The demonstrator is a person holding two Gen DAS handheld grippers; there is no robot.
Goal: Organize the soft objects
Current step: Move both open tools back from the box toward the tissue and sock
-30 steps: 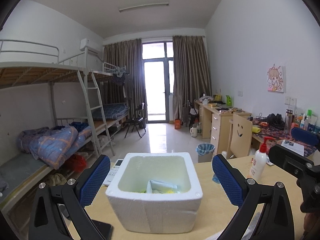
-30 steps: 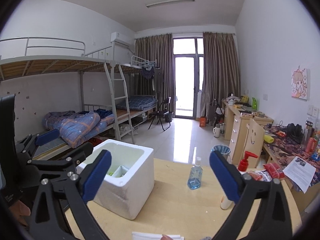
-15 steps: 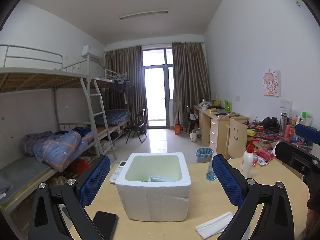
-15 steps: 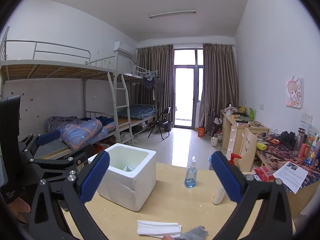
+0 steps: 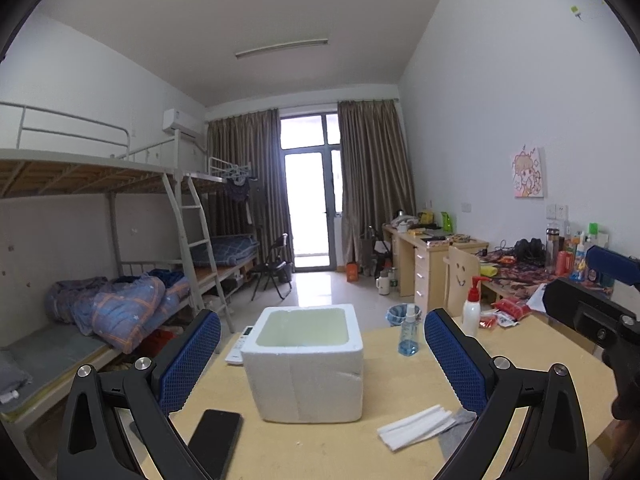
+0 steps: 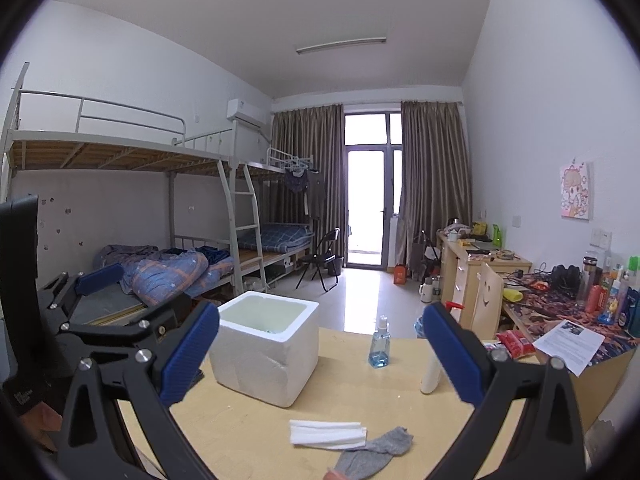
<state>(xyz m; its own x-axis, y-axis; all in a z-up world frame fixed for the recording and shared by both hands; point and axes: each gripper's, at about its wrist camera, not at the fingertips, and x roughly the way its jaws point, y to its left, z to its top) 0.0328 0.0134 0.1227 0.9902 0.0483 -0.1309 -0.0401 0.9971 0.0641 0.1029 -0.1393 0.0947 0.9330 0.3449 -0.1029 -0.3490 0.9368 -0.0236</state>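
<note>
A white foam box stands open on the wooden table; it also shows in the right wrist view. A folded white cloth and a grey sock lie on the table in front of the box; the cloth and part of the sock also show in the left wrist view. My left gripper is open and empty, held back from the box. My right gripper is open and empty above the cloth and sock.
A black phone lies at the table's front left. A remote lies left of the box. A blue spray bottle and a white pump bottle stand right of the box. A cluttered desk is at the right, bunk beds at the left.
Both grippers have pulled back and risen from the foam box. The box looks smaller now, and the white cloth, grey sock and phone have come into view.
</note>
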